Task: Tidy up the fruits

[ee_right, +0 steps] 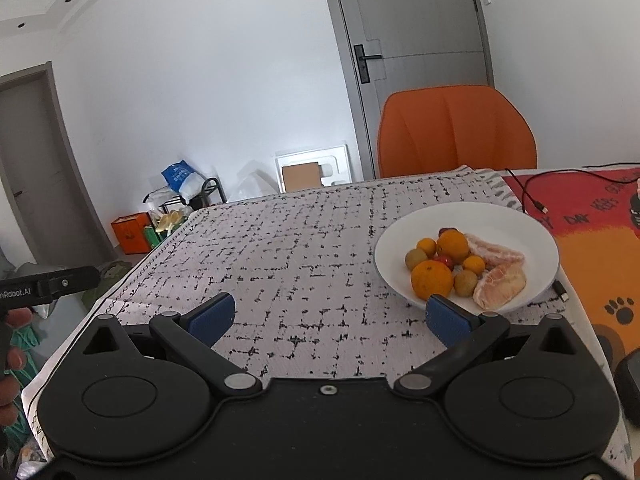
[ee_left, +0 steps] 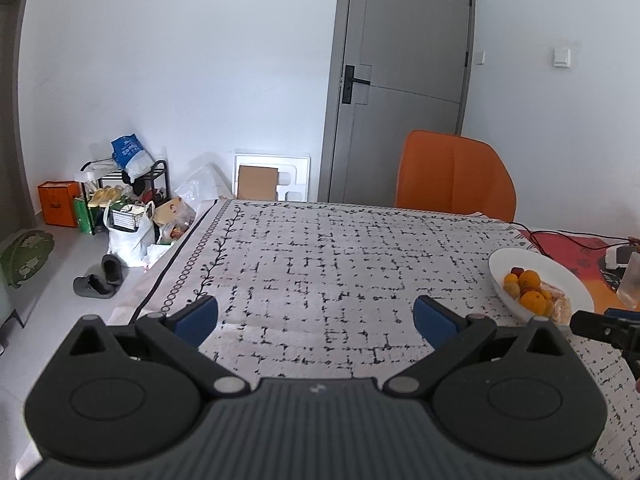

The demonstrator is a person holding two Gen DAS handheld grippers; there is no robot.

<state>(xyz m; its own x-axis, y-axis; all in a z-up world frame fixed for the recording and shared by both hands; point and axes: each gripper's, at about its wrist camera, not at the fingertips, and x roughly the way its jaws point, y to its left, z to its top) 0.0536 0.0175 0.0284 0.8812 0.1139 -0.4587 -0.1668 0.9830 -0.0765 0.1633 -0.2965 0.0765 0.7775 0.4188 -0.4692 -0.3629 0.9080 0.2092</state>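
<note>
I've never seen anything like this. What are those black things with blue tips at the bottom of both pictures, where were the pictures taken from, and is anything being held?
There is no robot here: a person holds a hand tool in each hand, each with two fingers and a camera looking forward along them. One picture comes from the left gripper, the other from the right gripper. The blue parts are their finger pads. Both grippers are open and hold nothing.

They hover over a table covered by a white cloth with a black broken-line pattern. On it sits a white shallow bowl with fruit: a large orange, smaller oranges, small greenish-brown round fruits, something red, and peeled pale pink citrus segments. Behind the table stands an orange chair, and a black cable lies on a red and orange mat beside the bowl.
</note>
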